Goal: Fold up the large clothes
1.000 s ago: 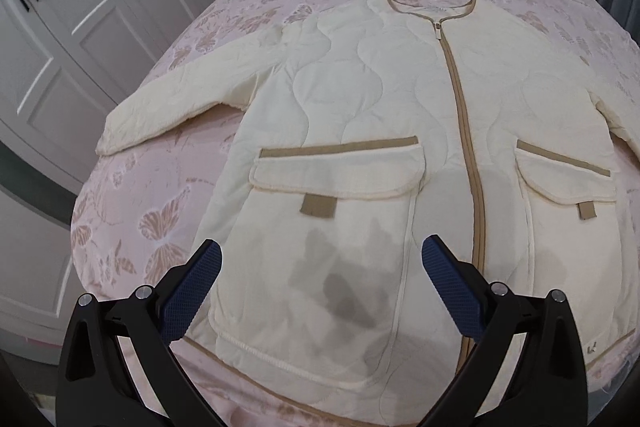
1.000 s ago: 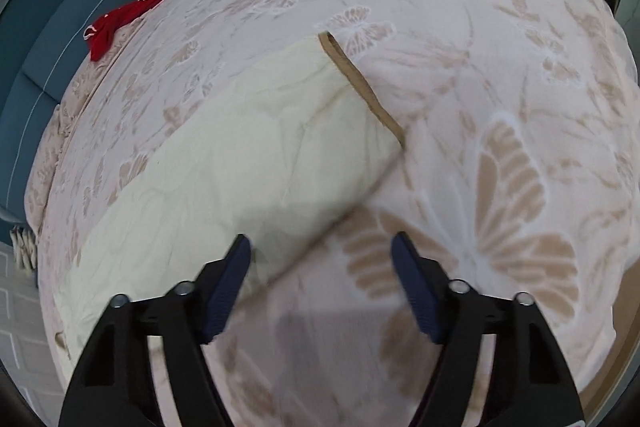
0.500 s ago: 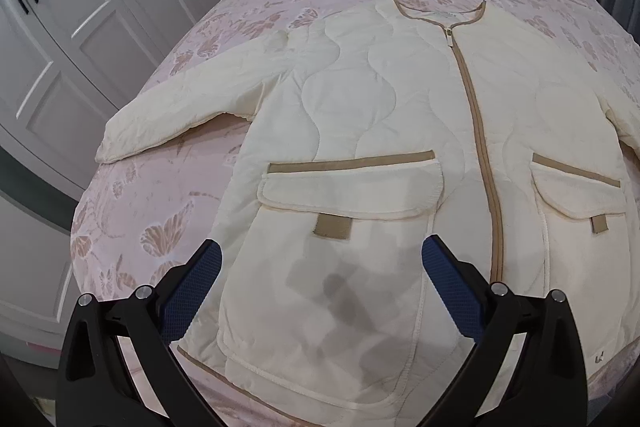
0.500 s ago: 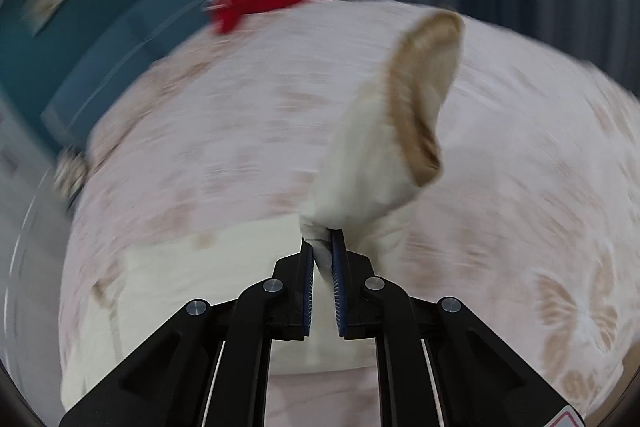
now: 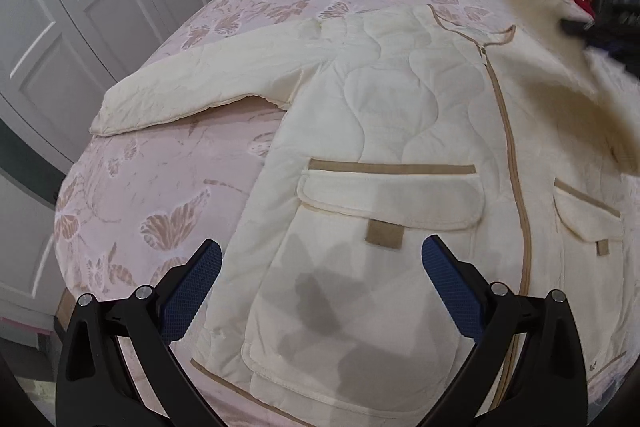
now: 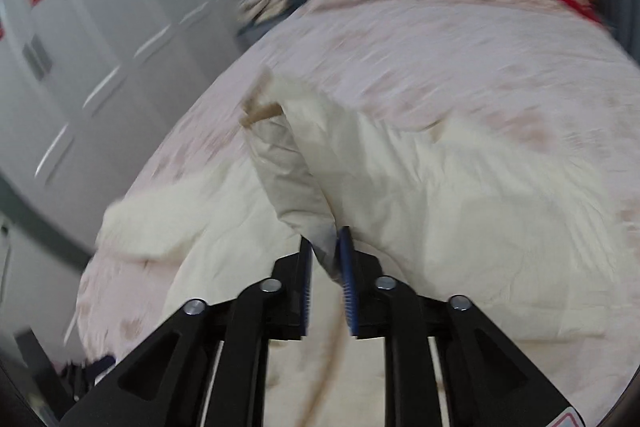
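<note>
The right gripper (image 6: 327,259) pinched the jacket's sleeve (image 6: 296,167), lifting it above the cream jacket (image 5: 400,131) spread on the pink bed (image 5: 160,195). The left gripper (image 5: 320,267) hovered wide apart, angled down over the jacket's hem.

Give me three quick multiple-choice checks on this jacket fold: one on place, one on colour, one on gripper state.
1. Where does the far sleeve lie?
A. spread out on the bedspread
B. tucked under the jacket
C. hanging off the bed

2. What colour is the zipper trim on the cream jacket?
A. red
B. tan
C. navy

3. What is the right gripper doing?
A. open above the bed
B. shut on nothing
C. shut on the near sleeve

Answers: 1 A, the sleeve lies flat on the butterfly print. 2 B, a tan strip runs collar to hem. 3 C, cream fabric is pinched between the jaws; the left gripper is open.
</note>
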`<state>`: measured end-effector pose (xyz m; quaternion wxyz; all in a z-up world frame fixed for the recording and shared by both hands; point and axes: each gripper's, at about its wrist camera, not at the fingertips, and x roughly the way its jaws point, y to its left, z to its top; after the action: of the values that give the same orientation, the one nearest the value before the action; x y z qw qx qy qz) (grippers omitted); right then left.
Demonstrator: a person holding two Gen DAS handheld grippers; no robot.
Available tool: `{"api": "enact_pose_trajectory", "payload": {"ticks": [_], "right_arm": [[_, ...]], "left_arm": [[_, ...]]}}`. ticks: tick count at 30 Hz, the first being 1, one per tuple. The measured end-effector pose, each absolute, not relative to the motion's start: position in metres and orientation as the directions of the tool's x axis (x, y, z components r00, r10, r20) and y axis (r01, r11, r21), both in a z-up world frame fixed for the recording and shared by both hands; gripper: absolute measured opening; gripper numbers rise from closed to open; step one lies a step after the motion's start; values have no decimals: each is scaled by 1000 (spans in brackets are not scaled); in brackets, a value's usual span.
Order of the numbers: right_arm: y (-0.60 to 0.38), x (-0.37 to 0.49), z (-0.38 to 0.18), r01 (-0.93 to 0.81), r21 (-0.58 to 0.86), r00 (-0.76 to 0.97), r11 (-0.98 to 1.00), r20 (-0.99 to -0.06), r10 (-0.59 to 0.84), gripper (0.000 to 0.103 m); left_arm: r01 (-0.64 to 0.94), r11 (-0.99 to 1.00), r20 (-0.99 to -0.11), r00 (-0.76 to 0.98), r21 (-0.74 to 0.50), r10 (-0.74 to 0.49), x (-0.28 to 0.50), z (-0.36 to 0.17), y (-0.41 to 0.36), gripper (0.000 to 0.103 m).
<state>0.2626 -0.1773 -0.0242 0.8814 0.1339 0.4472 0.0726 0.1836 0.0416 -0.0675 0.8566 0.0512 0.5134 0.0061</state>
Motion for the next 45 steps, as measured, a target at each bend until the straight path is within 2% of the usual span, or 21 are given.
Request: {"api": "enact_pose_trajectory", "payload": {"ticks": [2,4,7,11,14,17,20,22,23,24,25,26,27,31,33,34,36,38,42,45], "right_arm": [[-150,258,-38,-48,286,555,957,-789,264,33],[-135,243,-44,-63,262,552,963,-795,253,38],[-153,208,-51,-15,262,571,965,-790,224,48],[-227,142,-75,221,330,562,918,-812,157,52],[-292,118,-91,407,394,560,824,-821,115,52],[-348,111,-106,512,510,611,691,-782,125,53],[-380,121,-123,550,601,655,579,-741,147,53],[-394,132,-138,551,676,692,490,-698,184,53],[-399,137,-143,551,699,705,456,-682,194,53],[-400,140,-146,555,707,710,438,-677,194,49],[-402,145,-148,556,715,716,424,-671,193,44],[-405,158,-144,557,713,717,426,-672,187,26],[-405,164,-142,554,712,717,432,-672,187,15],[-395,178,-90,438,719,786,539,-597,158,11],[-370,182,-60,379,641,799,667,-591,114,11],[-363,182,-59,370,593,790,715,-605,93,11],[-349,199,-88,419,444,694,792,-719,35,10],[-346,205,-135,485,348,571,803,-821,11,10],[-337,207,-152,476,275,541,836,-840,-32,9],[-336,208,-145,466,261,532,845,-846,-32,13]], "left_arm": [[48,998,-885,465,30,4,189,-67,47,98],[55,996,-891,446,-69,-87,198,-69,52,98],[56,967,-880,406,-247,-248,220,-76,53,98],[4,892,-828,371,-452,-421,258,-101,46,98],[-65,842,-808,332,-535,-487,283,-125,34,98],[-139,794,-788,308,-591,-533,302,-142,25,95],[-150,790,-788,306,-594,-534,314,-143,15,74],[-144,797,-795,291,-587,-533,322,-142,10,43],[-137,807,-802,288,-575,-523,325,-140,8,33],[-106,824,-809,296,-557,-508,332,-134,4,8],[-80,829,-805,309,-553,-507,336,-129,4,6],[-54,837,-799,336,-544,-498,341,-118,4,6],[-36,842,-793,361,-538,-491,346,-110,6,5],[70,840,-705,508,-538,-494,355,-51,24,5],[115,887,-704,566,-448,-429,348,-42,26,5],[119,904,-718,569,-411,-402,346,-48,25,5],[101,935,-784,518,-340,-341,347,-83,21,5],[69,962,-867,419,-266,-270,352,-140,9,5],[112,982,-862,470,-154,-189,341,-158,-3,5],[105,982,-863,469,-159,-190,344,-159,1,5]]}}
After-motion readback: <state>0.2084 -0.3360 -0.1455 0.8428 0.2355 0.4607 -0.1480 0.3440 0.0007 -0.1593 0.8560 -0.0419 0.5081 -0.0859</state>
